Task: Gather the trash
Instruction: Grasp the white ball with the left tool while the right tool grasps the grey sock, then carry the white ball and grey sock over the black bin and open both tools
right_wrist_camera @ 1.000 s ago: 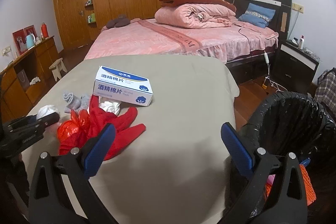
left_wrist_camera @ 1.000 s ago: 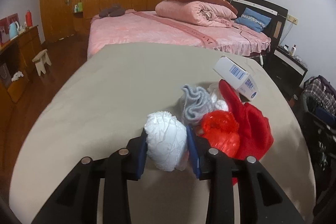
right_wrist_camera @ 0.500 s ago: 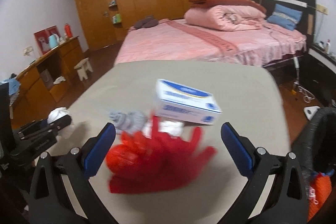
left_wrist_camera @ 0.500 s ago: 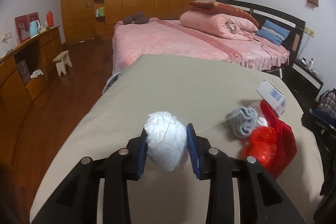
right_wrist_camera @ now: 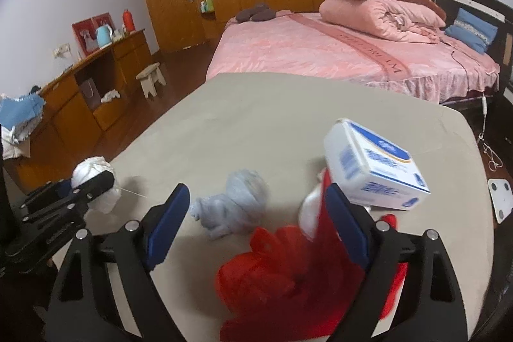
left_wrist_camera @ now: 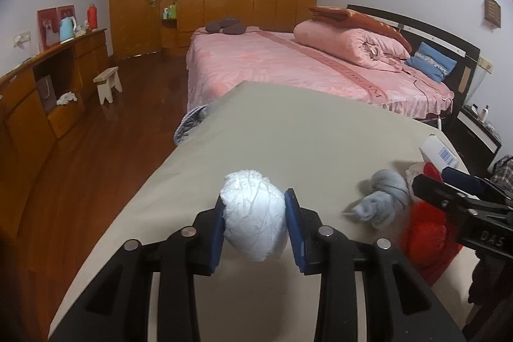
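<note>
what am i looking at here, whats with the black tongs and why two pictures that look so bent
A person holds two hand-held claws, each with a wide-angle camera behind it, so each picture looks along one claw. The left claw is shut on a white paper wad. The right claw has nothing gripped and its jaws are closing above a pile on the beige table: a grey rag, red plastic bags, a white and blue box. The job is collecting trash.

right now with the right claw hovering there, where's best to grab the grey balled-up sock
Probably the rounded bundled body of the grey balled-up sock, from above with a pad either side. It lies loose on the beige cloth-covered table, apart from the red crumpled plastic bag. The right claw, closing, doesn't touch it.
</note>
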Demonstrator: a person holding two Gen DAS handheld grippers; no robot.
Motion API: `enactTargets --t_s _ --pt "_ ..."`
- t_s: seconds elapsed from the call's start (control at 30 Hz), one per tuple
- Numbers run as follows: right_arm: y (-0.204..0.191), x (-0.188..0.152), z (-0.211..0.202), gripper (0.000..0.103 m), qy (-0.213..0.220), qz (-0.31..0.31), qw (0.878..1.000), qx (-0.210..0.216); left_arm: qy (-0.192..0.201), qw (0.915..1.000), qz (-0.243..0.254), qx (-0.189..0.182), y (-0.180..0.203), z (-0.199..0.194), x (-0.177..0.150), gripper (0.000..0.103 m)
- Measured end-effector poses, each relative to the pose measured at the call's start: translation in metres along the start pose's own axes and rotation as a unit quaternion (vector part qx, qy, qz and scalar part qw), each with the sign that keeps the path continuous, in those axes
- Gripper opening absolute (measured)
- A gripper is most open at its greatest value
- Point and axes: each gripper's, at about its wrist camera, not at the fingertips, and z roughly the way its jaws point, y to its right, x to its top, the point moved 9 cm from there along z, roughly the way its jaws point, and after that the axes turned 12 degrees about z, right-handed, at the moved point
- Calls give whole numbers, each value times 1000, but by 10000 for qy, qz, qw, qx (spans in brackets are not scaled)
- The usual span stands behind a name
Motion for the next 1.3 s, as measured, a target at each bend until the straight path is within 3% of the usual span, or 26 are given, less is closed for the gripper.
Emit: enactTargets --t_s 0.43,0.53,0.6,0.73,1.0,1.3 --pt "-19 -16 37 81 -439 -213 9988 -31 -30 9998 -85 153 -14 4 -7 35" --pt "-20 -20 44 64 -562 -195 9982 1 -28 9999 -68 153 -14 6 -7 35" --pt "-22 -22 48 41 -740 -144 9971 131 -28 9999 -64 154 -14 6 -8 35" --pt "-26 -20 43 36 -817 -45 9960 358 -8 9998 -78 177 -14 5 -7 35" --pt "-34 3 -5 36 -310 -118 9977 596 161 9996 -26 210 -9 -14 5 35" --pt "-17 32 -72 36 265 55 9967 762 451 9989 143 58 23 -48 29 35"
